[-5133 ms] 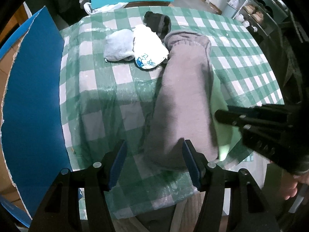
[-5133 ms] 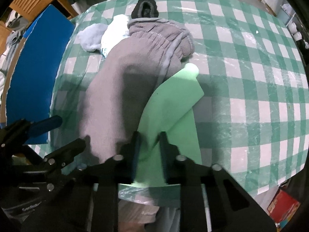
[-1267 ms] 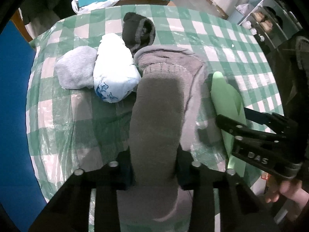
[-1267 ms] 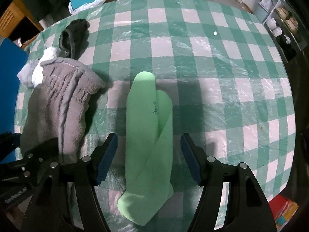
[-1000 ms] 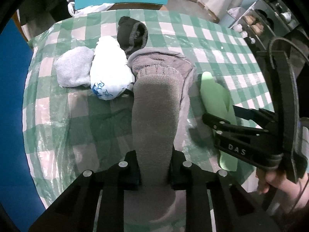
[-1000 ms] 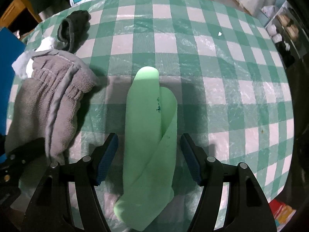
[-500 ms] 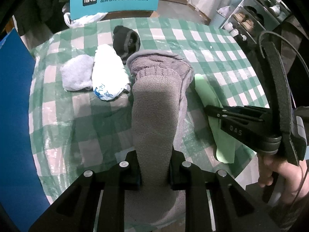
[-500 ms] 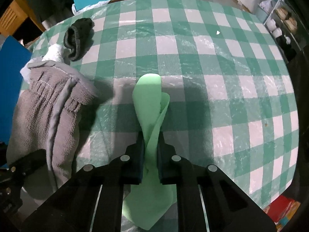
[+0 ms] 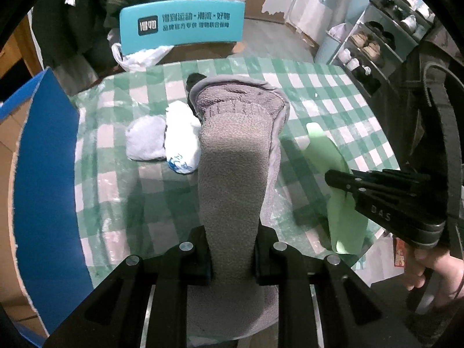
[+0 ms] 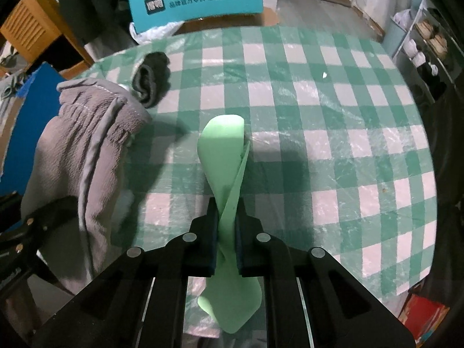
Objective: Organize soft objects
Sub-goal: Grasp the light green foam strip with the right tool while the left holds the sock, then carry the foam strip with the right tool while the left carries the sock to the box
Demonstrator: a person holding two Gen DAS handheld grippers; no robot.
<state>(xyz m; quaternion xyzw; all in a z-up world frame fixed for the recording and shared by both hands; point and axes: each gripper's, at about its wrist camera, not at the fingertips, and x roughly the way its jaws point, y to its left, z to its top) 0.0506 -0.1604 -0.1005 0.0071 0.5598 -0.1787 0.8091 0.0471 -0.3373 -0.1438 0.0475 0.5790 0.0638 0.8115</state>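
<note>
Both grippers have closed since the earlier frames and lifted their pieces off the checked table [image 10: 333,110].

Left gripper [image 9: 232,256] is clamped on the grey fleece garment [image 9: 235,156], which hangs raised over the cloth beside the white bundle [image 9: 181,145] and pale grey bundle [image 9: 145,140]. Right gripper [image 10: 226,233] pinches the green foam sheet [image 10: 224,150] narrowly, twisted between its jaws. I judge the thin sheet may slip or crease further, and the heavy fleece may drag the folded bundles when it swings.
</note>
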